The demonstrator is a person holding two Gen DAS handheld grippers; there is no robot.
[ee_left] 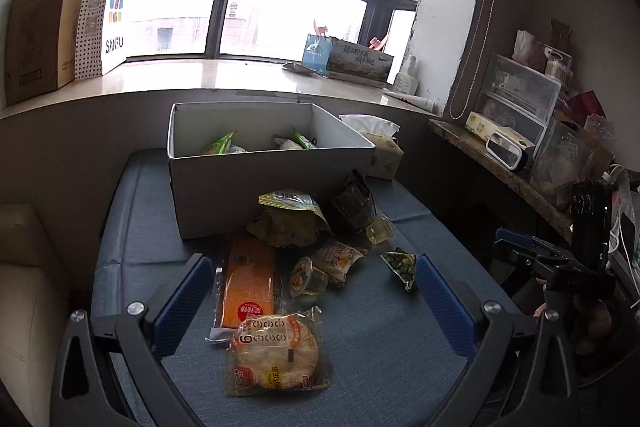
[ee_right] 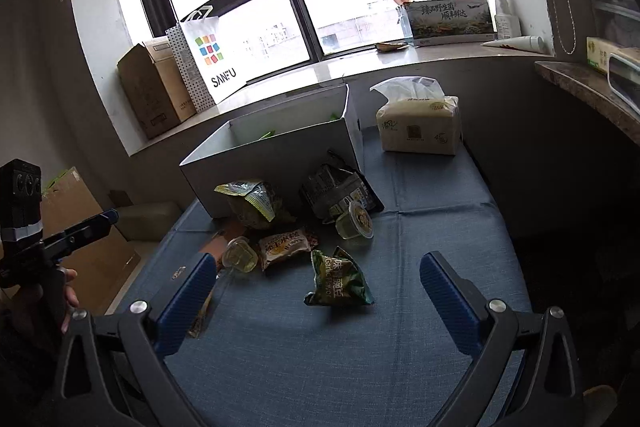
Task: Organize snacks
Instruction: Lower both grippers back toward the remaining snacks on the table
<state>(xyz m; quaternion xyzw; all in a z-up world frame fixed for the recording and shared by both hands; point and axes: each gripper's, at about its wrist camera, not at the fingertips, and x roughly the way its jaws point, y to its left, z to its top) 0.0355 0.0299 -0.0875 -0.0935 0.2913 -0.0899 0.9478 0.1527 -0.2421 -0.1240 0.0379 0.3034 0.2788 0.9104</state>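
Observation:
A white open box (ee_left: pixel 224 183) stands at the back of the blue table (ee_left: pixel 380 339); green packets (ee_left: pixel 219 144) lie inside. In front lie loose snacks: a round cracker pack (ee_left: pixel 276 355), an orange pack (ee_left: pixel 250 285), a jelly cup (ee_left: pixel 306 277), a green garlic pea packet (ee_right: pixel 339 281), a dark packet (ee_right: pixel 340 187). My left gripper (ee_left: pixel 314 291) is open above the cracker and orange packs. My right gripper (ee_right: pixel 316 291) is open, with the pea packet between its fingers' span, apart from it.
A tissue pack (ee_right: pixel 420 123) stands right of the box (ee_right: pixel 272 155). The windowsill holds a cardboard box (ee_right: pixel 148 91), a SANFU bag (ee_right: pixel 208 59) and a printed carton (ee_right: pixel 450 21). A cluttered shelf (ee_left: pixel 520 131) runs along the right. A cream seat (ee_left: pixel 24 291) is at the left.

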